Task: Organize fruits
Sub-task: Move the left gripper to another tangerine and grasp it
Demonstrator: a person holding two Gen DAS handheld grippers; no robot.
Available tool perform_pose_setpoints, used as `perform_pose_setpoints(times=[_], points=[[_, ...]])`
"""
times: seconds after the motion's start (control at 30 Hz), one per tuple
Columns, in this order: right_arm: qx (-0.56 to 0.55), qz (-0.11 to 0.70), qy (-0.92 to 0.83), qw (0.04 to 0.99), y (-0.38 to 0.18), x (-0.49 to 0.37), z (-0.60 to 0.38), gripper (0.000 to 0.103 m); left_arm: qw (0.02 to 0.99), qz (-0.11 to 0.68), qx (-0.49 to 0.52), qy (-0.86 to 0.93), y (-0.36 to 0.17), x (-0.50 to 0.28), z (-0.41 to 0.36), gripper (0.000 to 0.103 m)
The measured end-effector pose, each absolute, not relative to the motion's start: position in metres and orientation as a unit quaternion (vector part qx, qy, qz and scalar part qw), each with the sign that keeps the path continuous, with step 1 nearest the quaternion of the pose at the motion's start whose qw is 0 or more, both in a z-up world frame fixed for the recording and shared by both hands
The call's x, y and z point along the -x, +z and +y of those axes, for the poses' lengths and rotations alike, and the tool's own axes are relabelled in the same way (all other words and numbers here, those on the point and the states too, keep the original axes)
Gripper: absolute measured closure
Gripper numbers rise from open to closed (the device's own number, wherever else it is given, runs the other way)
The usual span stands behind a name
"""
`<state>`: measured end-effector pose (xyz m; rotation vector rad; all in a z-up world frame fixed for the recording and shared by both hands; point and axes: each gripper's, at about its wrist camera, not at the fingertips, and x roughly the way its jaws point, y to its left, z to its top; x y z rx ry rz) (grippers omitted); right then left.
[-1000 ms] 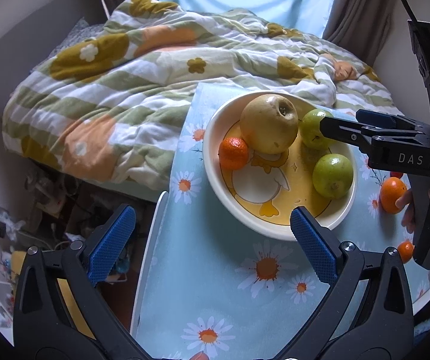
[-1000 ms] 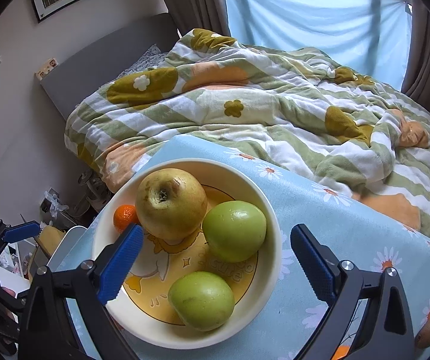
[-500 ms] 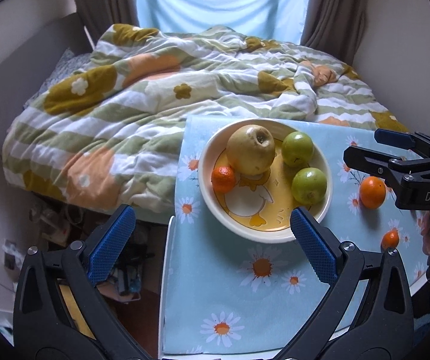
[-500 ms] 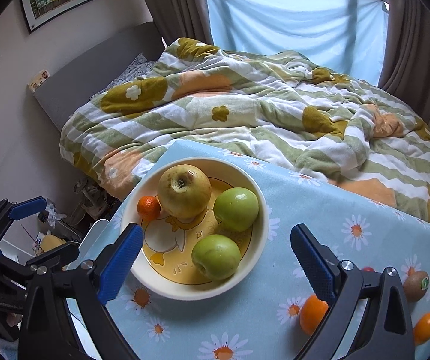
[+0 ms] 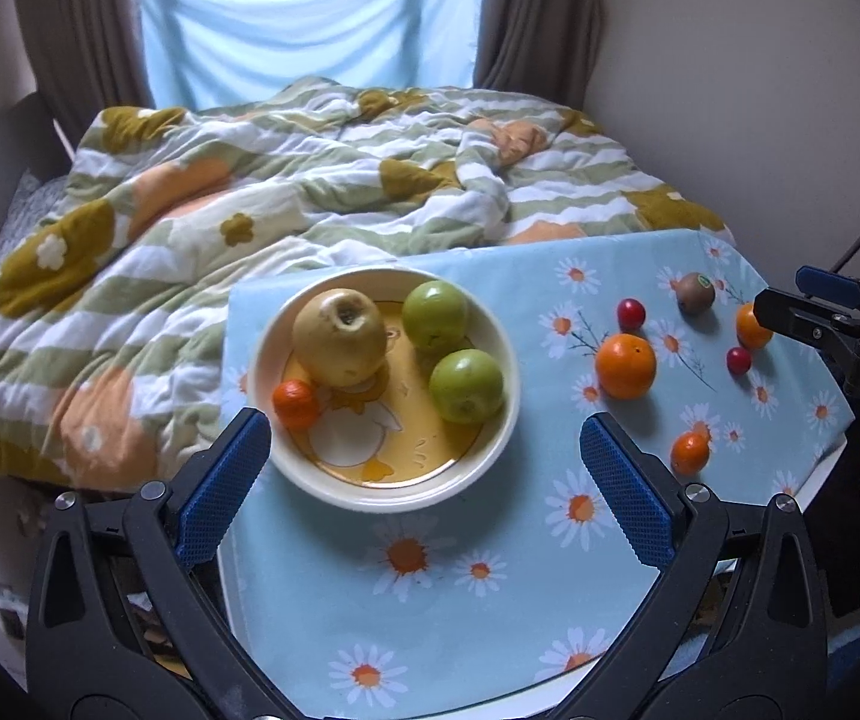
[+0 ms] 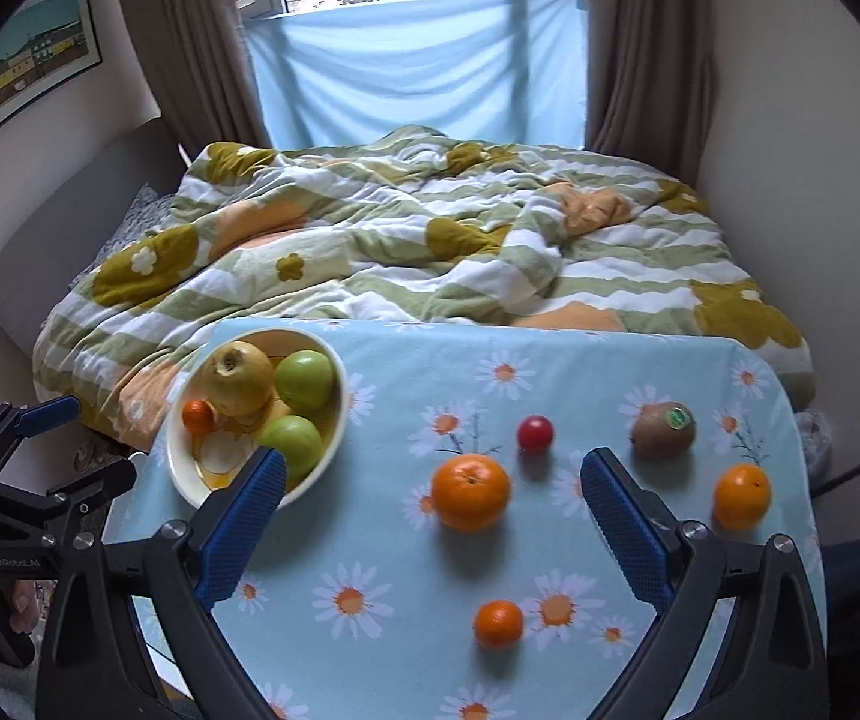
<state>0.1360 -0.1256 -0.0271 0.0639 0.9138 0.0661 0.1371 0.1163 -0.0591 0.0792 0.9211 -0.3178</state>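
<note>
A cream bowl (image 5: 493,438) (image 6: 180,468) on the daisy-print table holds a yellow pear (image 5: 339,345) (image 6: 236,381), two green apples (image 5: 467,385) (image 5: 434,315) and a small mandarin (image 5: 296,402) (image 6: 197,416). Loose on the cloth lie a large orange (image 5: 625,366) (image 6: 470,492), a second orange (image 6: 742,496), a small mandarin (image 6: 498,624) (image 5: 690,453), a kiwi (image 6: 662,430) (image 5: 695,293) and red cherry tomatoes (image 6: 535,433) (image 5: 631,314). My left gripper (image 5: 423,474) hangs open in front of the bowl, holding nothing. My right gripper (image 6: 426,516) is open and empty above the large orange.
A bed with a green, white and orange flowered duvet (image 6: 430,240) lies just beyond the table's far edge. Curtains and a blue cloth (image 6: 417,66) cover the window behind. The floor to the left of the table holds clutter. A wall stands close on the right.
Both grippers have pulled back and risen from the bowl, so the whole table and the loose fruits now show. Both stay open and empty.
</note>
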Motion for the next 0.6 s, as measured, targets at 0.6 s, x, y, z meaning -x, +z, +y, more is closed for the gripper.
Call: perform_pose_setpoints(times=[0.6], points=[[-0.05, 0.479, 0.048, 0.875, -0.074, -0.101, -0.256, 0.005, 0.865, 0.482, -0.026, -0.137, -0.092, -0.098, -0.026, 0.0]])
